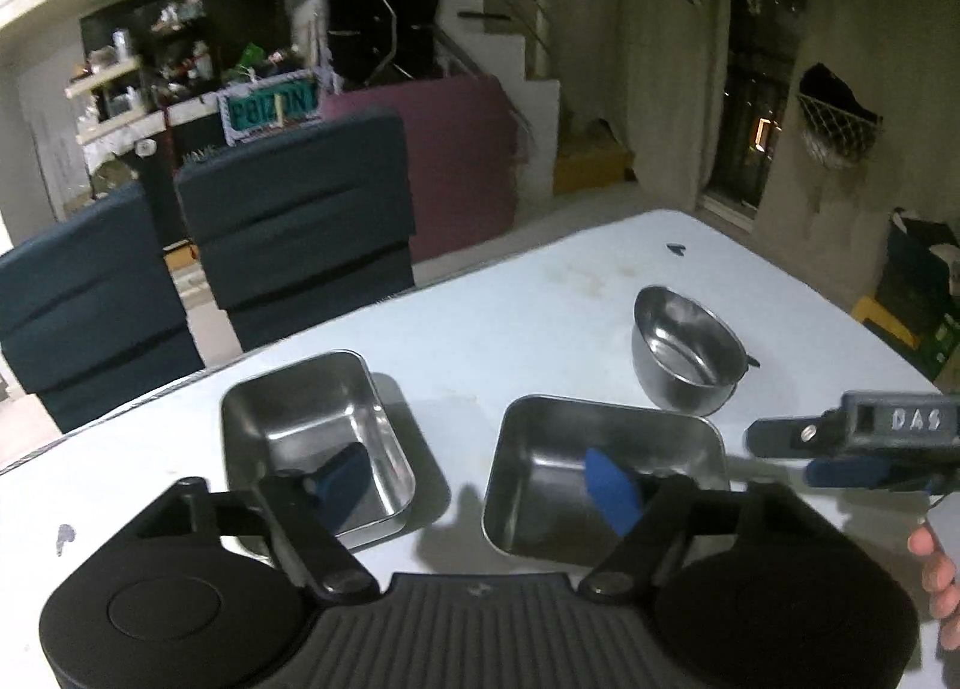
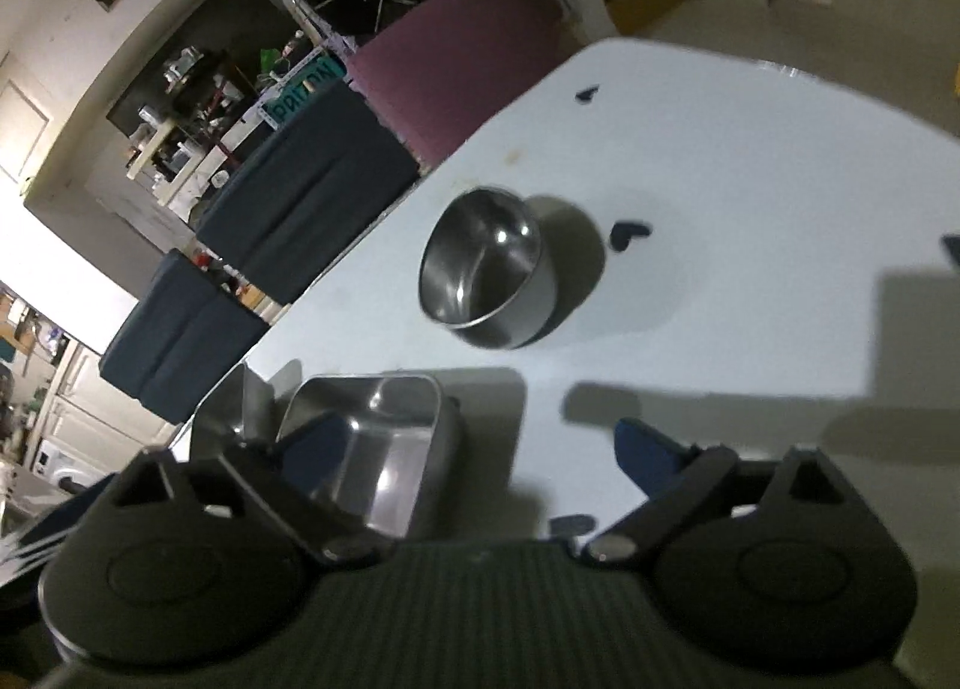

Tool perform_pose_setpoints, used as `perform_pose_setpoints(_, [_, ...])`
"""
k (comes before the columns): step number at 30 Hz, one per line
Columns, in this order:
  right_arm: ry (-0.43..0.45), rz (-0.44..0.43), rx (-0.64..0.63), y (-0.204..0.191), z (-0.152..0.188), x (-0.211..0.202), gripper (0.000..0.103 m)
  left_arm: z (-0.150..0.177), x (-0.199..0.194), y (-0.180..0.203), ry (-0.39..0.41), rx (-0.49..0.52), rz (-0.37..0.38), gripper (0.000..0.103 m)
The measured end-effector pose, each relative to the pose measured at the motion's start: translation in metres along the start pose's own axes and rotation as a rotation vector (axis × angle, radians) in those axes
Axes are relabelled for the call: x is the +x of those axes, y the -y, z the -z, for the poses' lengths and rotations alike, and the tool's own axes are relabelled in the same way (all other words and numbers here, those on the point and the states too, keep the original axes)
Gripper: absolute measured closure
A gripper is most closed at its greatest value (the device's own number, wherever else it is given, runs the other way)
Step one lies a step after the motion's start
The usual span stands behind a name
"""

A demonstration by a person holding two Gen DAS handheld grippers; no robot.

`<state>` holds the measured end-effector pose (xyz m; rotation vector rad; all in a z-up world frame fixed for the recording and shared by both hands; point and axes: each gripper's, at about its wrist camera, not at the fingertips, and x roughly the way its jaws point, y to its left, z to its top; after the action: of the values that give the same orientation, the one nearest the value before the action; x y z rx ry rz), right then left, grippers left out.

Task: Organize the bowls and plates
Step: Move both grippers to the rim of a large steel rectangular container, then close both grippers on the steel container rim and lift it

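White tabletop (image 1: 510,317) bears shiny steel rectangular trays (image 1: 312,425) and round bowl (image 1: 684,353).

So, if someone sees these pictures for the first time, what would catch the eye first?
Probably the shiny metal dishes on the white table: two rectangular trays, the left tray and the right tray, side by side near the camera, and a round bowl standing alone behind the right one. Next, the left gripper hanging open above the trays, and the right gripper, also open.
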<state>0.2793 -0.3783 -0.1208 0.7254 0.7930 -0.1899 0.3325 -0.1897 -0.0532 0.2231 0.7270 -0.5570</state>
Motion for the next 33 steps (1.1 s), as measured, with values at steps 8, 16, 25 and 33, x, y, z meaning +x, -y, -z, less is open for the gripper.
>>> perform_pose_setpoints(8, [-0.105,0.028,-0.071,-0.015,0.014,0.033,0.034,0.002,0.025,-0.001,-0.046,0.027,0.015,0.04])
perform_pose_setpoints(16, [-0.089,0.06,-0.068,-0.006,0.012,0.028,0.06,0.011,0.041,0.003,-0.117,0.002,0.046,0.063])
perform_pose_setpoints(25, [-0.097,0.035,-0.134,-0.009,0.01,0.018,0.09,0.021,0.041,0.007,-0.217,-0.061,0.092,0.095])
perform_pose_setpoints(33, [-0.109,0.035,-0.193,-0.016,0.009,0.01,0.096,0.018,0.015,0.016,-0.161,-0.059,0.1,0.096])
